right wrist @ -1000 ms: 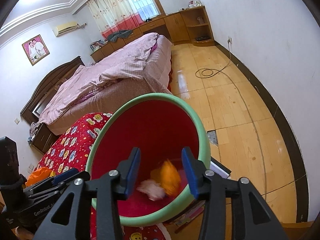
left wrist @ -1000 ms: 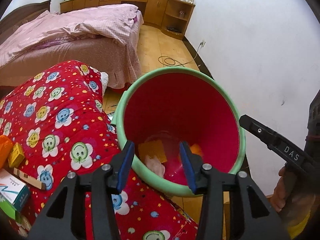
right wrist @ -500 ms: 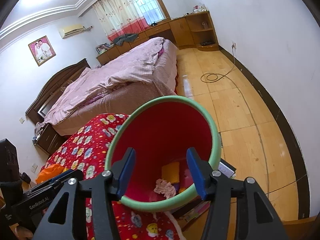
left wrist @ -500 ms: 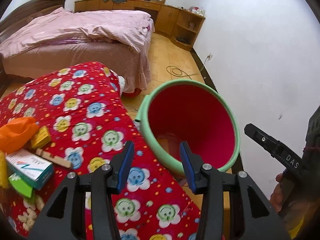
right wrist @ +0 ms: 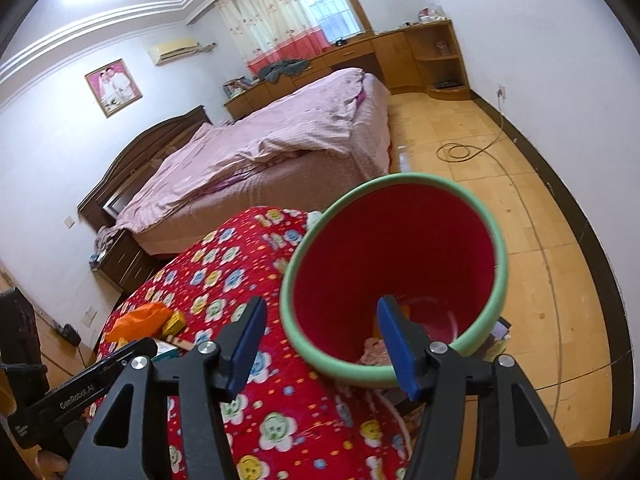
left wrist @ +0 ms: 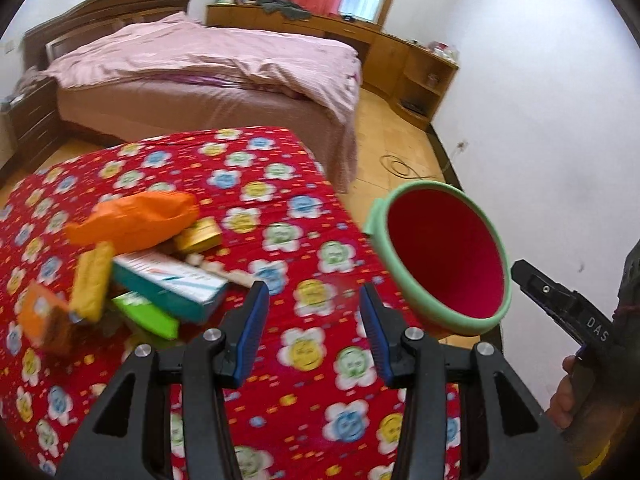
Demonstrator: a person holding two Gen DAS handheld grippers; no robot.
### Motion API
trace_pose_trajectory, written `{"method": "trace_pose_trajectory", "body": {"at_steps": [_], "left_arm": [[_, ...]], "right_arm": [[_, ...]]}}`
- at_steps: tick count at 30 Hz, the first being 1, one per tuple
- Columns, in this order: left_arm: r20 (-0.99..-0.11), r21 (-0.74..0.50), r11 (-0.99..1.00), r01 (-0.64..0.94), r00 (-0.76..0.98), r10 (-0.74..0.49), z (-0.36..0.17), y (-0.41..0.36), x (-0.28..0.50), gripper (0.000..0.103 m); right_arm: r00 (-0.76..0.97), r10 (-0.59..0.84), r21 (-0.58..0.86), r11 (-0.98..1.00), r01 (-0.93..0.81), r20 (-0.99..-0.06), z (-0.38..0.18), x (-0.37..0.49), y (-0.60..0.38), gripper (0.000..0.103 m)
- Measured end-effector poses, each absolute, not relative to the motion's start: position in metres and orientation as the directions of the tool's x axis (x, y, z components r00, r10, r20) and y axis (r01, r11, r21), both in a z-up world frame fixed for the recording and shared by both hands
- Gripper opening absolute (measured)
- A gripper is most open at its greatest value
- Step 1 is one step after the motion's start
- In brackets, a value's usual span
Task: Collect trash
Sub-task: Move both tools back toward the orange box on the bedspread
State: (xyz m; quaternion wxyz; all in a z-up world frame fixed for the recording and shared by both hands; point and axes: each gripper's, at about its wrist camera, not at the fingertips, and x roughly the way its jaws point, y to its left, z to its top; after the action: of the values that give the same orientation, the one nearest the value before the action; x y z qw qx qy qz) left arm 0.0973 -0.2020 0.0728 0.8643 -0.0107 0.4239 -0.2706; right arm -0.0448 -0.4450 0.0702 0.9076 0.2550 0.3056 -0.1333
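A red bin with a green rim (left wrist: 444, 264) stands beside the red flowered cloth (left wrist: 240, 184); in the right wrist view the bin (right wrist: 396, 248) holds crumpled paper (right wrist: 372, 354) and other scraps at the bottom. A trash pile lies on the cloth: an orange bag (left wrist: 132, 220), a teal and white box (left wrist: 168, 280), a green box (left wrist: 144, 316), yellow packets (left wrist: 92, 280). My left gripper (left wrist: 314, 332) is open and empty above the cloth, right of the pile. My right gripper (right wrist: 322, 344) is open and empty over the bin's near rim.
A bed with pink covers (left wrist: 208, 68) stands behind the cloth-covered surface. Wooden cabinets (left wrist: 408, 64) line the far wall. A cable (right wrist: 460, 150) lies coiled on the wooden floor. A white wall (left wrist: 540, 120) is close on the right.
My left gripper has swung left from over the bin to above the cloth, bringing the trash pile into view. My right gripper has opened wider and drawn back a little from the bin.
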Motion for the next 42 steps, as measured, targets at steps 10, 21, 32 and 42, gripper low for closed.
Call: {"method": "trace_pose_trajectory", "body": {"at_steps": [10,21,32,42], "left_arm": [[-0.725,-0.213,0.912,0.351,0.569,-0.388,0.075,-0.138,0.102,0.047],[-0.732,-0.17,0.958,0.231,0.621,-0.28,0.071,-0.079,0.109,0.048],[-0.755,-0.153,0.974,0.169,0.616,-0.226,0.055,-0.038,0.125,0.068],[-0.788,-0.114,0.974,0.197,0.579,-0.21,0.034,-0.024,0.147,0.07]], "right_arm": [[0.773,-0.024,0.374,0.865,0.334,-0.634,0.069,-0.033,-0.405,0.061],[0.756,0.032,0.369,0.886,0.282,-0.654,0.062,-0.013,-0.372,0.061],[0.725,0.063,0.344,0.906,0.247,-0.686,0.053,0.005,-0.344,0.061],[0.699,0.07,0.322,0.917,0.236,-0.712,0.048,0.018,-0.328,0.061]]}}
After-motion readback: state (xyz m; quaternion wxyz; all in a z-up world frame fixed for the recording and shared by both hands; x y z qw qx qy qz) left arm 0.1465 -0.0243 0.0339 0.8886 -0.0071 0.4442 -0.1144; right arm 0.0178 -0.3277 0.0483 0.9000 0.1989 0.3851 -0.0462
